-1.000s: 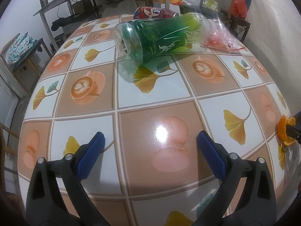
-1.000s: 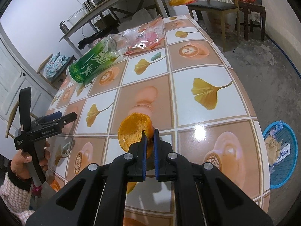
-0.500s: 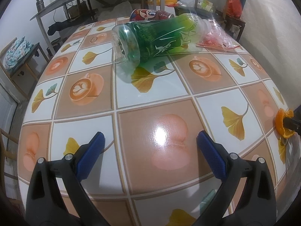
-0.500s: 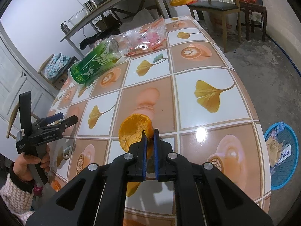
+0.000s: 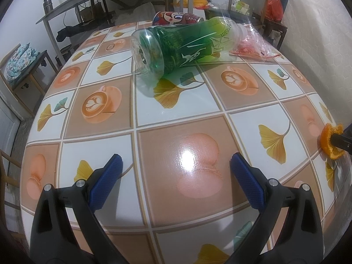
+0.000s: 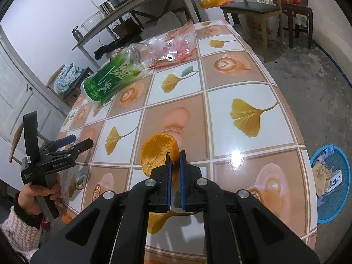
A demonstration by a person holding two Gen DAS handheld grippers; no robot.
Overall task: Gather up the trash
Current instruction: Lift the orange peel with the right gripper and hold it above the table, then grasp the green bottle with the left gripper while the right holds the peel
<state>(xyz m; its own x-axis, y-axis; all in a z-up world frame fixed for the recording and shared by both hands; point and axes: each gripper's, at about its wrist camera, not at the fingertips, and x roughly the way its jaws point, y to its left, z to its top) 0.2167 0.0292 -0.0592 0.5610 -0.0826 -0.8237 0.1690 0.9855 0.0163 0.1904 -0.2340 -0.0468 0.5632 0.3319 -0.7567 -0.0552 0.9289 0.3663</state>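
The right gripper (image 6: 175, 160) had its jaws pinched on the edge of an orange peel (image 6: 157, 154), held just over the patterned table (image 6: 253, 83) near its 5 o'clock edge. The left gripper (image 5: 175, 177) hung wide apart and empty above the table's near end. A green plastic bottle (image 5: 182, 46) lay on its side toward 12 o'clock, with a crumpled plastic wrapper (image 5: 253, 46) at its neck and a printed can (image 5: 176, 18) behind it. On the floor at 3 o'clock in the right-hand view stood a blue bin (image 6: 332, 184), already holding scraps. The peel looked light, thin and soft, likely to tear if squeezed hard, so a rim grip suited it; the bottle, light but slick and prone to roll, seemed best taken across its waist.
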